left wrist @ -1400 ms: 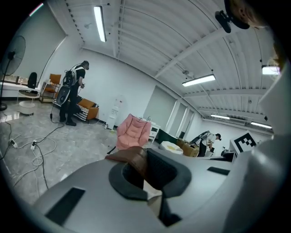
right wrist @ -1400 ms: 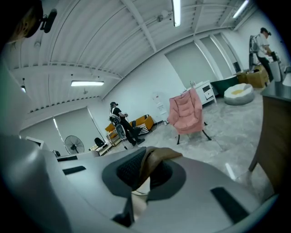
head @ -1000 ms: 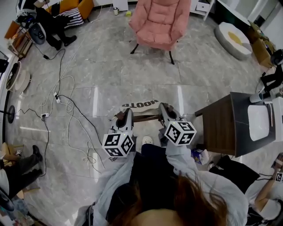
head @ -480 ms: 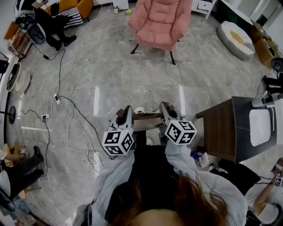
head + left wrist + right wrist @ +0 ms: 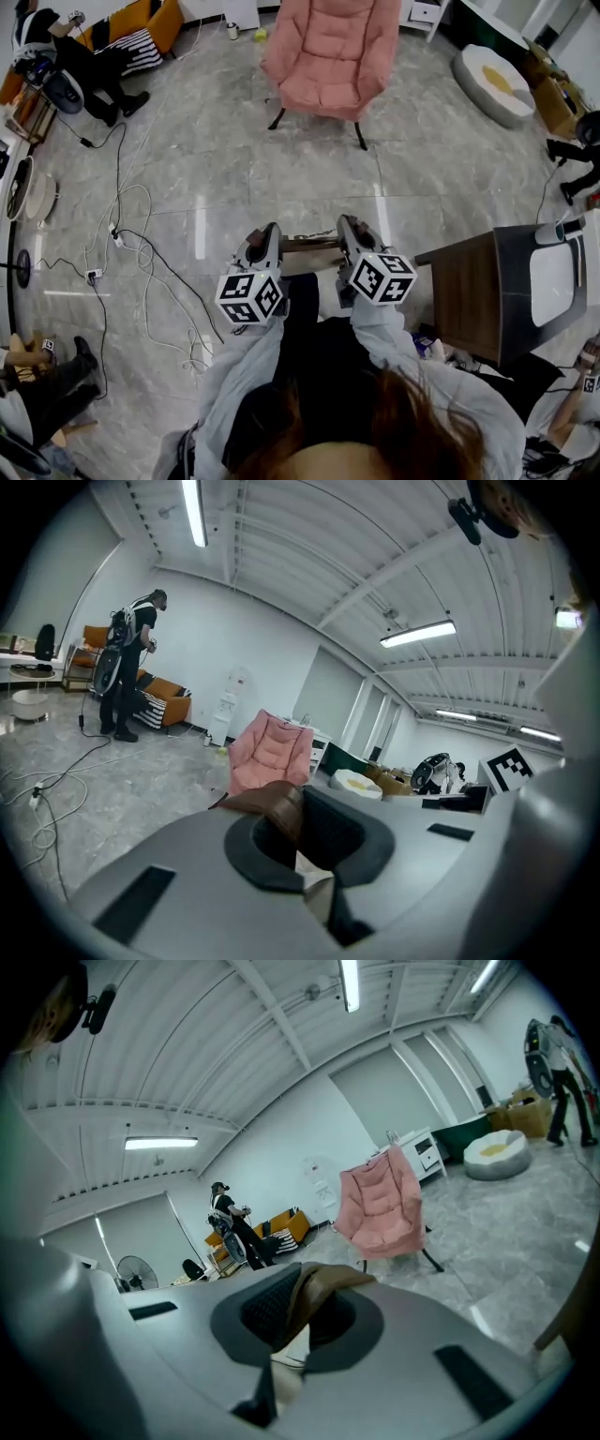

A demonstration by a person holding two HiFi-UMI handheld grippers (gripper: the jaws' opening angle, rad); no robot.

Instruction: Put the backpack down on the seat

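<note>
Carrying is where we stand. The backpack [image 5: 302,265] hangs between and below our two grippers, above the floor [image 5: 225,159], and is mostly hidden under them in the head view. Our left gripper [image 5: 266,236] is closed tight on the brown strap [image 5: 309,245], and our right gripper [image 5: 349,231] is clamped on that strap further along. Each gripper view shows the brown band pinched between its jaws.

The pink chair [image 5: 333,52], which we take to be the seat, stands at twelve o'clock, well apart from us, with nothing on its cushion. We judge the pick-up done. What is left is to cross to the chair, lower the backpack onto the cushion and let go of the strap.

A dark table [image 5: 478,281] sits at three o'clock, and cables [image 5: 141,216] trail at nine to ten.
</note>
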